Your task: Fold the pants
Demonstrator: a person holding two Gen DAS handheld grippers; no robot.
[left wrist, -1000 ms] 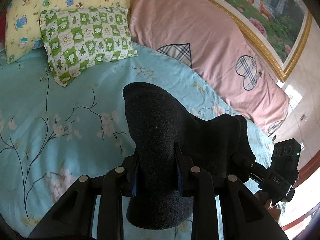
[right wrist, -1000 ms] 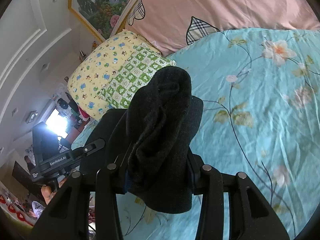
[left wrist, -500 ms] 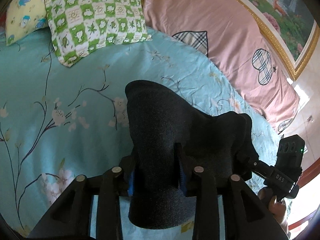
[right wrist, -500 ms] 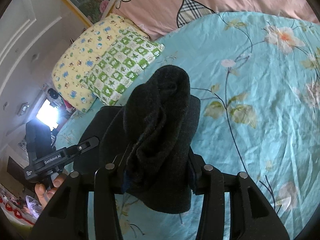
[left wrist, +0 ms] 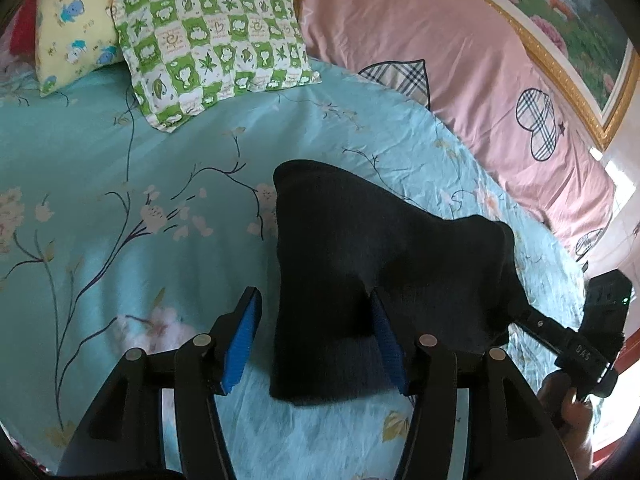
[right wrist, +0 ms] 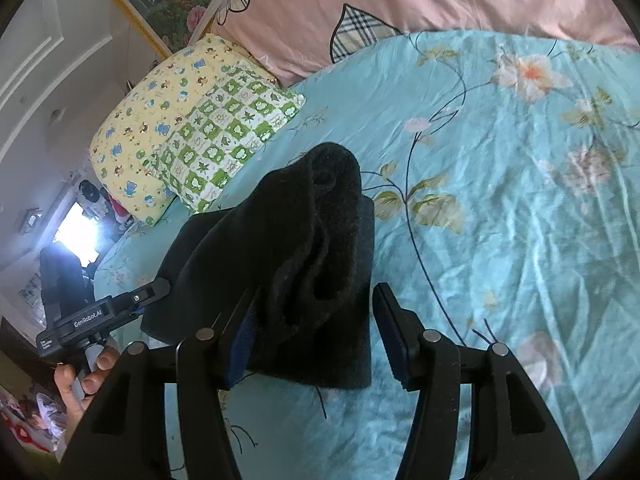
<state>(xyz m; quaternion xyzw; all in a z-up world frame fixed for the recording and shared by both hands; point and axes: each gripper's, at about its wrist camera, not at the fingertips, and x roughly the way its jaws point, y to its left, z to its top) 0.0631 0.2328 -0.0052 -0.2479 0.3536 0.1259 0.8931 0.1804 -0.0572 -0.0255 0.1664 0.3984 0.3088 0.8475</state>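
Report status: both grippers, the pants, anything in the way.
Left gripper and right gripper: jaws just opening, open, pants between them, not pinched. Pants bunched on the bed. Nothing in the way.

"genrobot.ai" on the left gripper [right wrist: 100, 316] body

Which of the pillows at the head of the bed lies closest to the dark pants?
The green-and-white checked pillow. It lies furthest forward on the teal sheet, toward the black pants, overlapping the yellow cartoon-print pillow behind it.
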